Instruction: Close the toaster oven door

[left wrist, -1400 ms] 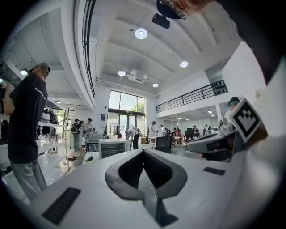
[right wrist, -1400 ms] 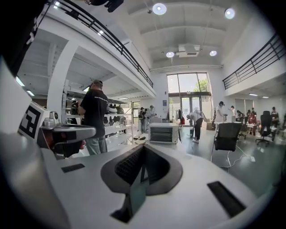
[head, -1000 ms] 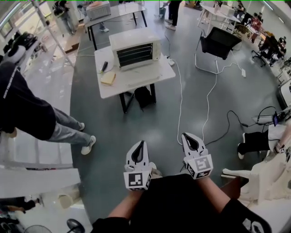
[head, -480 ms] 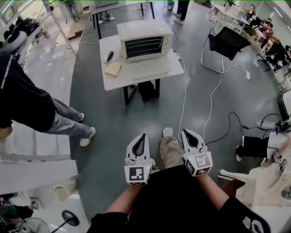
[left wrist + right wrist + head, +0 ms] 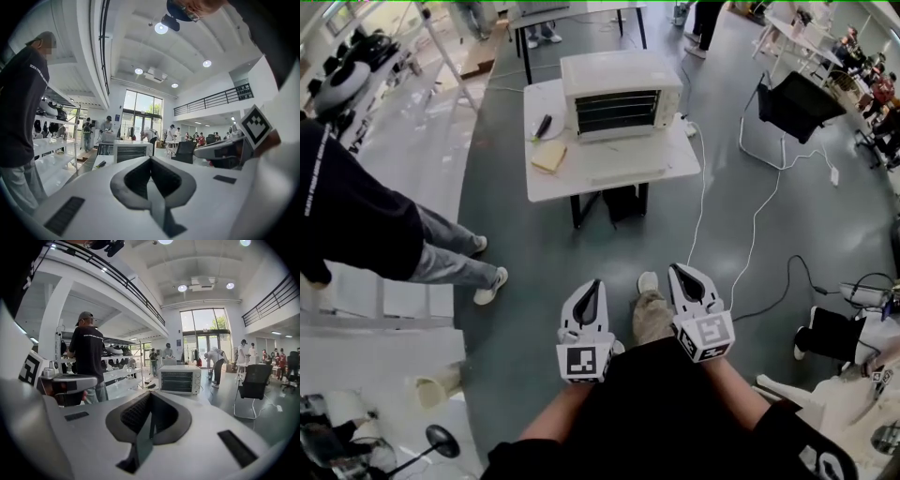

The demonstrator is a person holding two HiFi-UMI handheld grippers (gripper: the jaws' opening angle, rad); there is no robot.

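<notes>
Left tongs (image 5: pixel 593 285), right tongs (image 5: pixel 676 269), each closed, toaster oven (image 5: pixel 621 94) well ahead

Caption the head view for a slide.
Left gripper and right gripper, both shut and empty, point toward a toaster oven on a white table across the floor.

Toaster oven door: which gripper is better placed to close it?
Left gripper, slightly: the toaster oven lies more nearly ahead of it than of the right gripper. Both are far, fingers shut.
</notes>
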